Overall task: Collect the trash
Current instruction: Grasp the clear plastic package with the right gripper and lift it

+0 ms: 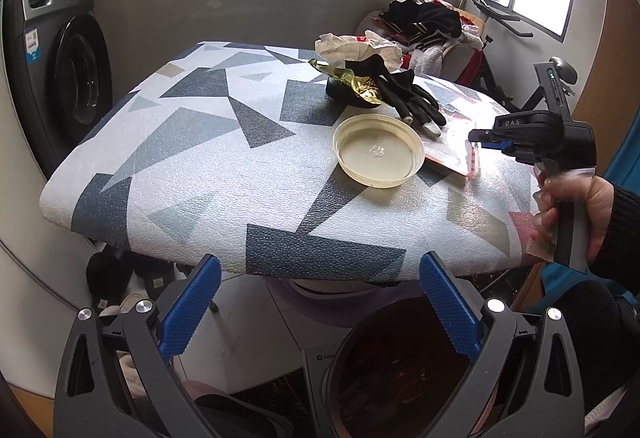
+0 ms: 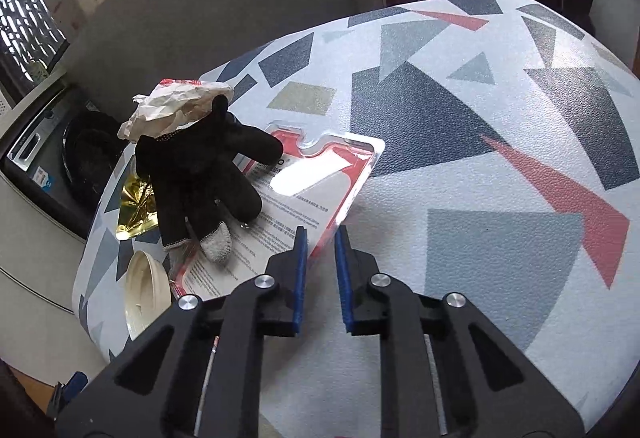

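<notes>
Item: flat blister pack (image 2: pixel 320 173), laid on the patterned table (image 2: pixel 480 165) toward its right edge. Its long axis is set roughly along the line of the right gripper (image 2: pixel 320 238), whose narrowly parted jaws are placed astride the pack's near edge; nothing is yet clamped. A black glove (image 2: pixel 200 173) is draped over the pack's far part. The left gripper (image 1: pixel 320 302) is held wide open off the near edge, farther away. Open tabletop is left to the right.
</notes>
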`<state>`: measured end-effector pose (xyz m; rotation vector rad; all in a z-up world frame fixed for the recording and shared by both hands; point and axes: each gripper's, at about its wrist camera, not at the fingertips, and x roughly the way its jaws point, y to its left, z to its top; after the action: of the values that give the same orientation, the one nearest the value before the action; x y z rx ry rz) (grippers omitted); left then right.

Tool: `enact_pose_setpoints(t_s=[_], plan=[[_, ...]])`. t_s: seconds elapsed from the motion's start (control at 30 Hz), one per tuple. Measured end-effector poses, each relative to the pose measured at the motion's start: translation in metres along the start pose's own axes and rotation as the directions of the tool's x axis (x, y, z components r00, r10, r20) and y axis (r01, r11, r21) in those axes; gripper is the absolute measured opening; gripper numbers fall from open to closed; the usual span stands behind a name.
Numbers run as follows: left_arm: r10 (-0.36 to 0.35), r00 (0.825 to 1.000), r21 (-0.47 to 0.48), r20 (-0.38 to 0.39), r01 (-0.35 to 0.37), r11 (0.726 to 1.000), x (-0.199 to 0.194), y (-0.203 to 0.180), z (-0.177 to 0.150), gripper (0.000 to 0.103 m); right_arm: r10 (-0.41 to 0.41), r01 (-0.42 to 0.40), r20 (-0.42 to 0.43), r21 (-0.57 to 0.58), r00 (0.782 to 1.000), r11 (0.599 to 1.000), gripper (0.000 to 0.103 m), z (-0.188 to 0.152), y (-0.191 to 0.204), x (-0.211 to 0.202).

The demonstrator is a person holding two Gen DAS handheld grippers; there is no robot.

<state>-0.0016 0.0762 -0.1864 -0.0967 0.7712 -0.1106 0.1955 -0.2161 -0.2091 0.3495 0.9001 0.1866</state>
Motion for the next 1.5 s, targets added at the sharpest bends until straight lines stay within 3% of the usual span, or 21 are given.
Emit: enact_pose_setpoints(t_s=[0.1, 0.23, 0.33, 0.63, 0.67, 0.77, 0.83, 0.93, 1.23, 1.3, 1.43, 1.5], plan=[[0.002, 1.000, 0.010, -0.003, -0.002, 1.000, 0.001, -0.002, 0.001, 0.097, -0.054, 0.057, 0.082, -0.030, 0.995, 0.998, 0.012, 0.009, -0.013, -0.025], [0.002, 1.000, 0.034, -0.011, -0.002, 0.999, 0.003, -0.008, 0.001, 0.097, -0.133, 0.173, 0.220, -0.175, 0.966, 0.969, 0.008, 0.021, -0.018, -0.061], [0.000, 1.000, 0.051, -0.016, 0.001, 0.999, 0.005, -0.013, 0.002, 0.097, -0.150, 0.222, 0.278, -0.246, 0.949, 0.943, 0.008, 0.027, -0.022, -0.081], [-0.053, 0.999, 0.045, -0.013, 0.053, 0.998, 0.012, -0.021, 0.016, 0.097, -0.174, 0.303, 0.412, -0.271, 0.894, 0.914, 0.009, 0.039, -0.040, -0.132], [-0.059, 0.998, 0.046, -0.013, 0.059, 0.997, 0.013, -0.023, 0.018, 0.097, -0.171, 0.307, 0.411, -0.291, 0.895, 0.906, 0.009, 0.040, -0.039, -0.133], [-0.075, 0.997, 0.060, -0.009, 0.075, 0.995, 0.017, -0.029, 0.025, 0.097, -0.156, 0.284, 0.330, -0.385, 0.931, 0.878, 0.009, 0.034, -0.031, -0.116], [-0.082, 0.997, 0.075, -0.007, 0.082, 0.994, 0.019, -0.034, 0.031, 0.097, -0.155, 0.298, 0.345, -0.411, 0.926, 0.862, 0.009, 0.029, -0.027, -0.116], [-0.101, 0.995, 0.072, -0.021, 0.102, 0.992, 0.025, -0.036, 0.040, 0.097, -0.134, 0.265, 0.363, -0.340, 0.922, 0.902, 0.009, 0.035, -0.033, -0.126], [-0.139, 0.988, -0.070, -0.069, 0.134, 0.989, 0.057, -0.017, 0.071, 0.097, -0.037, 0.246, 0.509, -0.349, 0.860, 0.904, 0.009, 0.058, -0.012, -0.178], [-0.142, 0.986, -0.103, -0.085, 0.133, 0.986, 0.067, -0.013, 0.075, 0.091, -0.009, 0.226, 0.512, -0.364, 0.859, 0.903, 0.009, 0.062, -0.006, -0.186], [-0.163, 0.978, -0.182, -0.129, 0.138, 0.974, 0.091, -0.006, 0.081, 0.066, 0.035, 0.186, 0.497, -0.388, 0.867, 0.902, 0.009, 0.059, 0.004, -0.191], [-0.147, 0.979, -0.192, -0.141, 0.119, 0.974, 0.101, -0.004, 0.084, 0.059, 0.050, 0.162, 0.479, -0.390, 0.876, 0.907, 0.008, 0.052, 0.005, -0.189]])
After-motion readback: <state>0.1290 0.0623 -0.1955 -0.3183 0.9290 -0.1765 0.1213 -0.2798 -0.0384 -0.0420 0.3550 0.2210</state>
